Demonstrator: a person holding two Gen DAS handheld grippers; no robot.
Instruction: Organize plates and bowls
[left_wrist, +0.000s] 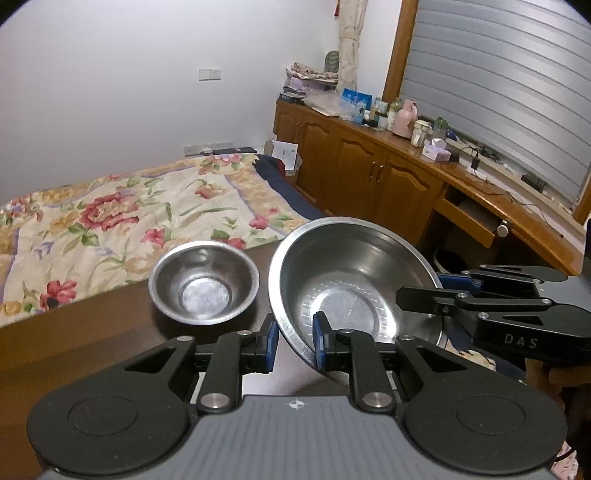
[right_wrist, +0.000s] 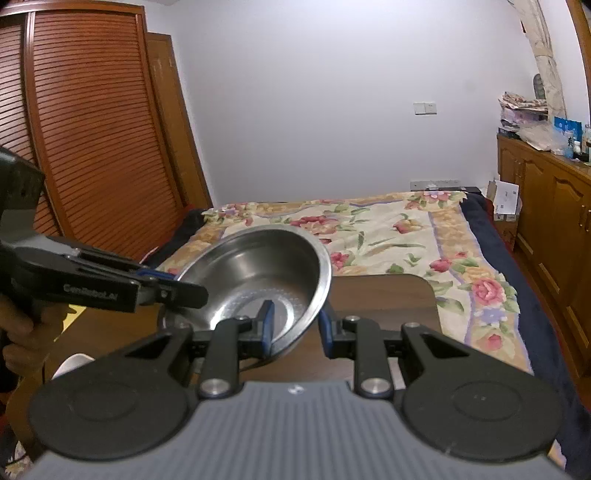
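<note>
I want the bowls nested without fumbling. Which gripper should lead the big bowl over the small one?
Left, probably. The left gripper grips the large bowl on the rim nearest the small bowl, which stands on the table. The right gripper grips the other rim.

A: The big bowl (left_wrist: 354, 273) between the tongs?
B: Shiny metal, dimpled base. The small bowl (left_wrist: 204, 282) left of them is duller metal.
A: The table (left_wrist: 92, 332)?
B: Smooth dark wood.

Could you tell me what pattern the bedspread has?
The bedspread is cream with red and pink flowers; clearest in the right wrist view.
</note>
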